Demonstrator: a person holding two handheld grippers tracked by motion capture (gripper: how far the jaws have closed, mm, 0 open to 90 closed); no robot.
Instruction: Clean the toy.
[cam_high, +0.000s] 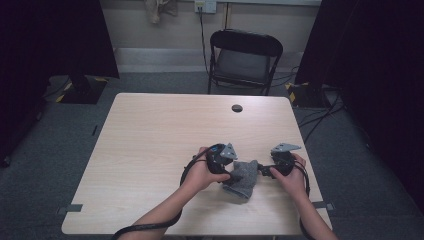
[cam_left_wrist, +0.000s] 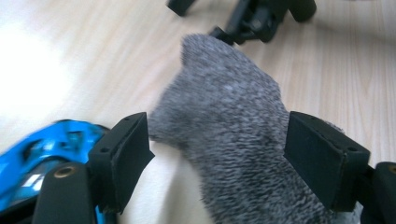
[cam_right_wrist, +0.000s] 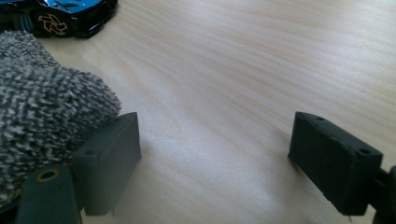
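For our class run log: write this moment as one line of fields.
scene: grey sock on table | left tool: open, sock between jaws, unpressed | right tool: open, beside sock | near: blue toy car

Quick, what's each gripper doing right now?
Left gripper: open, grey sock between its jaws, not pressed.
Right gripper: open, holding nothing.

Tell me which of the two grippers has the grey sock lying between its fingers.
The left gripper: the grey sock lies between its open fingers. The right gripper is open too, with bare table in its gap and the sock outside one finger.
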